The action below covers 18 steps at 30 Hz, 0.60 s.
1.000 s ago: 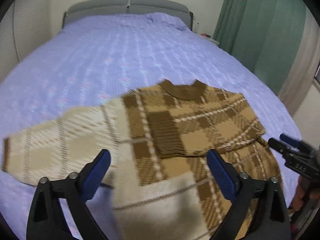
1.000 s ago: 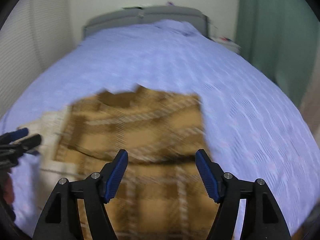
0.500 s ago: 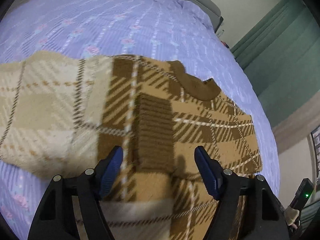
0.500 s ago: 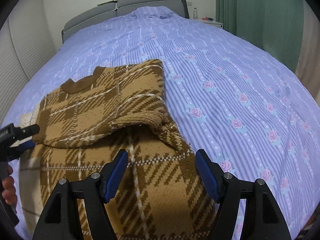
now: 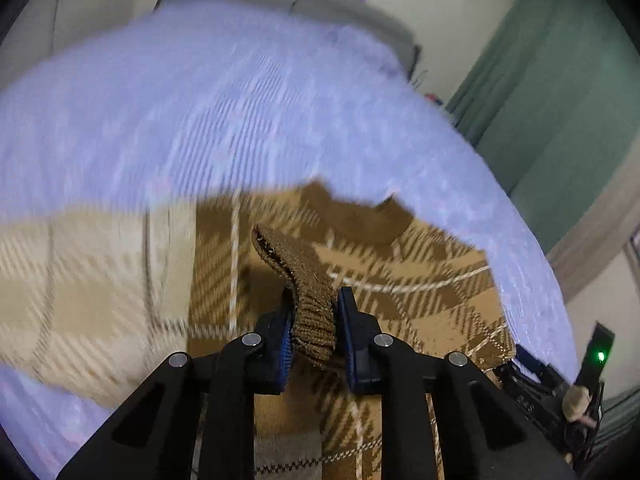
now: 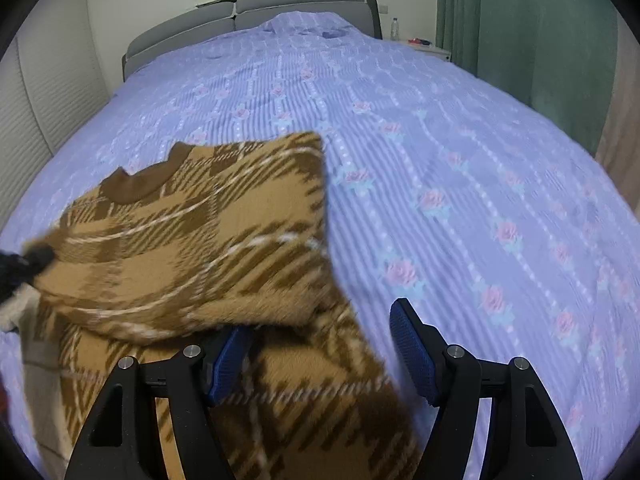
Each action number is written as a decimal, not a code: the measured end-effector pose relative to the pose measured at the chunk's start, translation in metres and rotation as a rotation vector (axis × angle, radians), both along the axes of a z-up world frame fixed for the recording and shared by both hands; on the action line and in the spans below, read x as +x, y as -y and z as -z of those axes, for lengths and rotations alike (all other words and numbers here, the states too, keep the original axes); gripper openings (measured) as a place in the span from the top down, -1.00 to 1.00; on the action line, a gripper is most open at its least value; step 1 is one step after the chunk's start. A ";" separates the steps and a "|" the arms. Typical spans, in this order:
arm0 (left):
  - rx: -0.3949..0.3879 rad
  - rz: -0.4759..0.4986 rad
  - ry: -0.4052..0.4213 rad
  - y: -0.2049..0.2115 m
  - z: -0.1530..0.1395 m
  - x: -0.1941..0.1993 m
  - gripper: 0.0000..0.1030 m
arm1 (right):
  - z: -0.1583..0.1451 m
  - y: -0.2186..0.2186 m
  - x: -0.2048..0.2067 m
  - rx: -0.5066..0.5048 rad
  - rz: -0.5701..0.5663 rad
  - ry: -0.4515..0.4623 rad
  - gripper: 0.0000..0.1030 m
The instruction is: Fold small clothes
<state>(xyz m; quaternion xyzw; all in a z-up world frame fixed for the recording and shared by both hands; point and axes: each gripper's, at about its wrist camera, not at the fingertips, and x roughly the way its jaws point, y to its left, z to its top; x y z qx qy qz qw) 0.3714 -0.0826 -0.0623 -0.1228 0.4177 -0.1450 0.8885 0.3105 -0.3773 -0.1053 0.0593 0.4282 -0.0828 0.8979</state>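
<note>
One brown checked sweater (image 5: pixel 420 280) lies spread on the bed (image 6: pixel 440 160), close in front of both grippers. It is knitted and fuzzy, with dark brown, tan and cream squares and thin white lines. One sleeve is folded over its front.

Nearest, the left gripper (image 5: pixel 314 332) is closing its jaws on the ribbed brown cuff (image 5: pixel 312 304) (it sticks up between the blue pads like a little tongue). The pads press on both sides of it.

In the right wrist view, the right gripper (image 6: pixel 320 352) stands wide open and holds nothing. Its left pad is by the sweater's edge and its right pad is over the bedspread.

Farther back, the sweater has a round dark brown collar (image 6: pixel 140 184). The bedspread is soft purple with stripes and small pink roses. At the far end is a grey padded headboard (image 6: pixel 248 12), with a green curtain (image 6: pixel 540 40) to the right.
</note>
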 end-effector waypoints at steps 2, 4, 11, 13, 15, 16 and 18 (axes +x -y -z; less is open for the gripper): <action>0.037 0.026 0.070 0.008 -0.016 -0.004 0.59 | -0.003 0.002 0.003 -0.062 0.006 0.005 -0.35; 0.069 0.039 0.102 0.015 -0.020 -0.003 0.60 | -0.006 0.009 0.004 -0.106 0.033 0.013 -0.35; 0.164 0.066 0.067 0.023 0.009 -0.004 0.61 | -0.003 0.036 -0.006 -0.064 0.106 0.017 -0.35; 0.188 0.061 0.061 0.022 0.016 -0.006 0.61 | 0.000 0.034 -0.005 -0.056 0.097 0.005 -0.35; 0.196 0.053 0.046 0.019 0.025 -0.006 0.61 | 0.001 0.033 -0.007 -0.012 0.093 -0.009 -0.35; 0.198 0.052 0.039 0.017 0.028 -0.005 0.61 | 0.001 0.031 -0.007 -0.004 0.088 -0.020 -0.35; 0.199 0.050 0.022 0.011 0.034 -0.006 0.61 | 0.000 0.024 -0.012 -0.008 0.076 -0.034 -0.35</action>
